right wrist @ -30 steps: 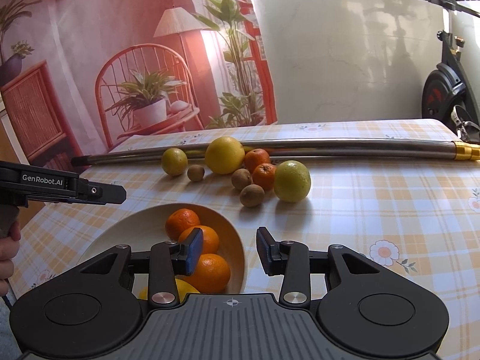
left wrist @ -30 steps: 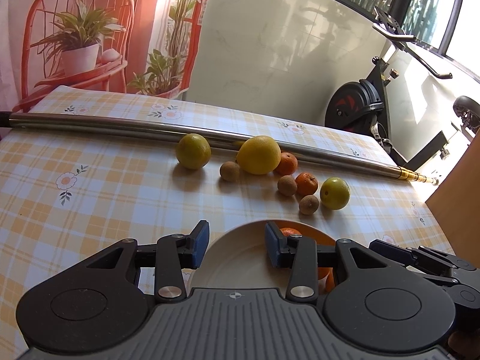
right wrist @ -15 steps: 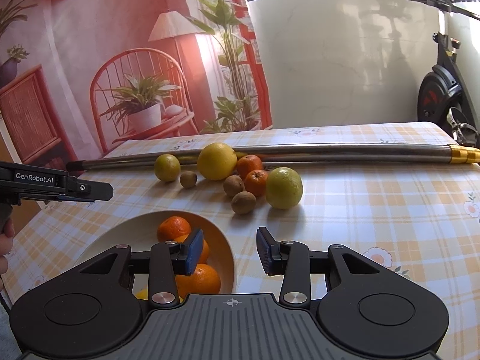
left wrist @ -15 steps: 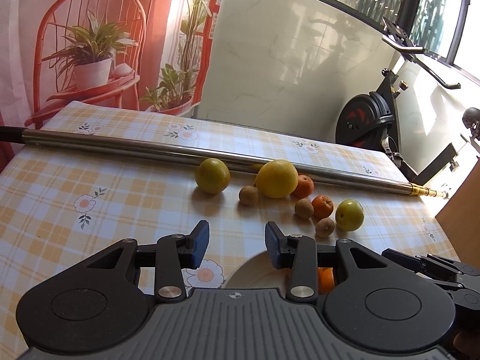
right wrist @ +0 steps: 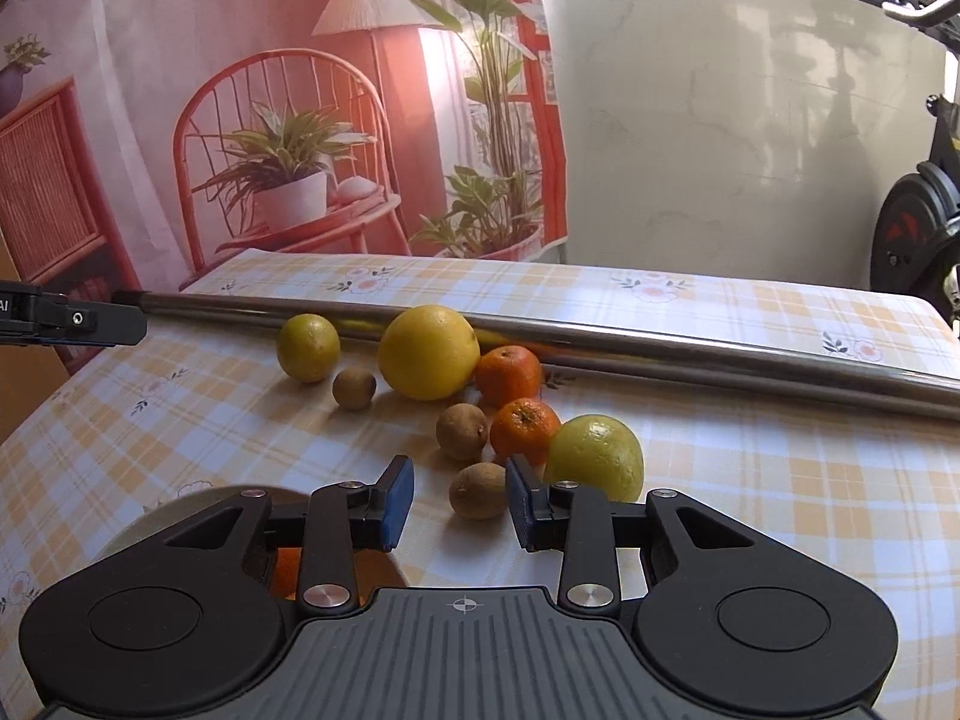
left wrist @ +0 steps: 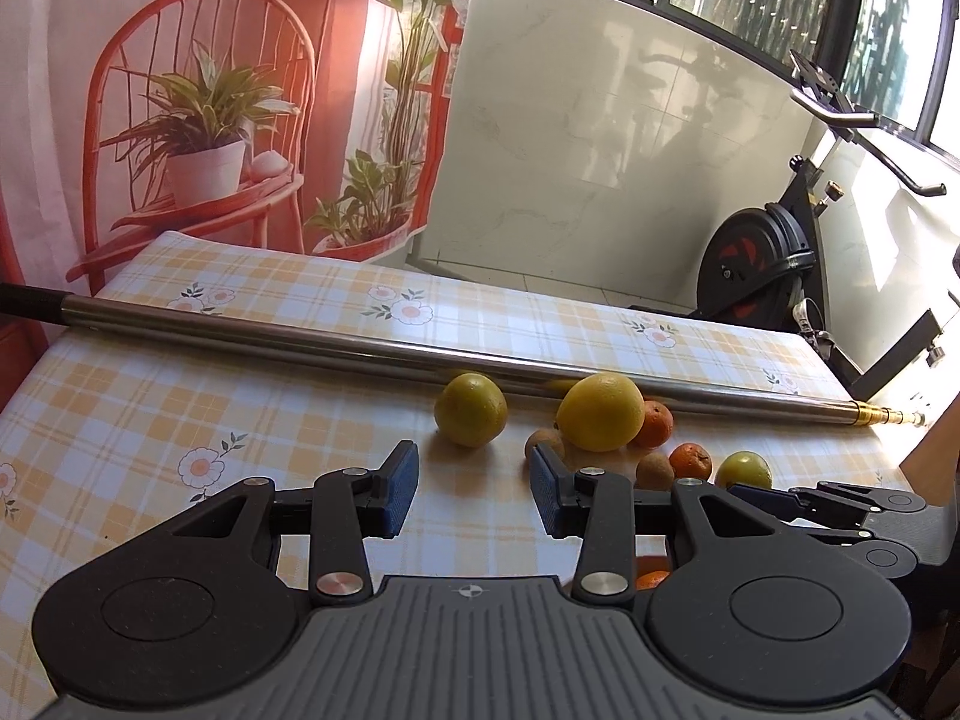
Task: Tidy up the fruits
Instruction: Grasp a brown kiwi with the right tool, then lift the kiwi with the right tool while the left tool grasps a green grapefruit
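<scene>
Looking along the left gripper, both blue pads are seen well apart with nothing between them. A yellow-green citrus lies just ahead, slightly above the gap, with a small brown fruit and a large yellow citrus to its right. A steel pole runs across the checked tablecloth behind the fruit, so a push forward is limited by it. The right gripper is seen at the right edge.

From the right wrist, the right gripper is likewise held wide and empty. A brown fruit sits directly ahead, almost between the fingertips, and is judged the nearest target for this hand. A mandarin and a green-yellow citrus are crowded just beside it on the right and could be knocked. The bowl, already holding orange fruit, is low on the left, mostly hidden behind the gripper body.
</scene>
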{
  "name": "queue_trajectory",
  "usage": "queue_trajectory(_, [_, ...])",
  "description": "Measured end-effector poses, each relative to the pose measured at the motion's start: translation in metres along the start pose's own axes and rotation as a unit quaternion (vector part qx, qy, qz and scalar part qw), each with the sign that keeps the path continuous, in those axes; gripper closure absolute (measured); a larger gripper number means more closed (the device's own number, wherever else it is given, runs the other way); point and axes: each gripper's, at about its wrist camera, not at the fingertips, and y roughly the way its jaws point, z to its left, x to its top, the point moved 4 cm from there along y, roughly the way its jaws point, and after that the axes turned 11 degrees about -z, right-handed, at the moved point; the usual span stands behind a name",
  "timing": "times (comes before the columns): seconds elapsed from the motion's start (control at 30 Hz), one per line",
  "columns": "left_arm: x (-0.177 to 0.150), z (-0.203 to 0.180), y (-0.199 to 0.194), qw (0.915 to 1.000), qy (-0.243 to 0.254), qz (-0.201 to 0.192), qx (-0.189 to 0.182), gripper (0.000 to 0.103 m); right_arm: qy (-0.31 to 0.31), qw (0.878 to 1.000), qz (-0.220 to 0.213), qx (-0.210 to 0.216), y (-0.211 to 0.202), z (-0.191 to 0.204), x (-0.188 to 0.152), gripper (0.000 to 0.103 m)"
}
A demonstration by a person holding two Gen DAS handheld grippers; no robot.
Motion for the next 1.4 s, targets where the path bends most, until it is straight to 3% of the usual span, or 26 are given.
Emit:
queue_trajectory(0.37, [-0.009,0.003,0.012,0.9998,-0.009,0.018,-0.004,0.06,-0.018,0.999,0.042,-0.022,0.031,0.002,-0.009,0.072])
queue_trajectory(0.73, [-0.012,0.005,0.016,0.9993,-0.023,0.028,-0.004,0.06,-0.007,0.999,0.032,-0.017,0.032,-0.002,-0.011,0.077])
queue_trajectory(0.8, [-0.011,0.005,0.016,0.9994,-0.023,0.026,-0.003,0.06,0.003,1.0,0.024,-0.014,0.027,-0.004,-0.011,0.077])
queue_trajectory(0.93, [-0.01,0.004,0.017,0.9993,-0.025,0.026,-0.001,0.059,0.039,0.998,-0.047,0.013,-0.004,-0.009,-0.003,0.077])
queue_trajectory(1.17, [-0.004,-0.001,0.02,0.9997,-0.014,0.02,0.002,0.053,0.068,0.989,-0.115,-0.06,-0.045,-0.044,-0.009,0.077])
queue_trajectory(1.4, [0.013,-0.01,0.031,1.0,0.005,0.0,0.0,0.053,0.105,0.982,-0.12,-0.103,-0.051,-0.082,-0.029,0.077])
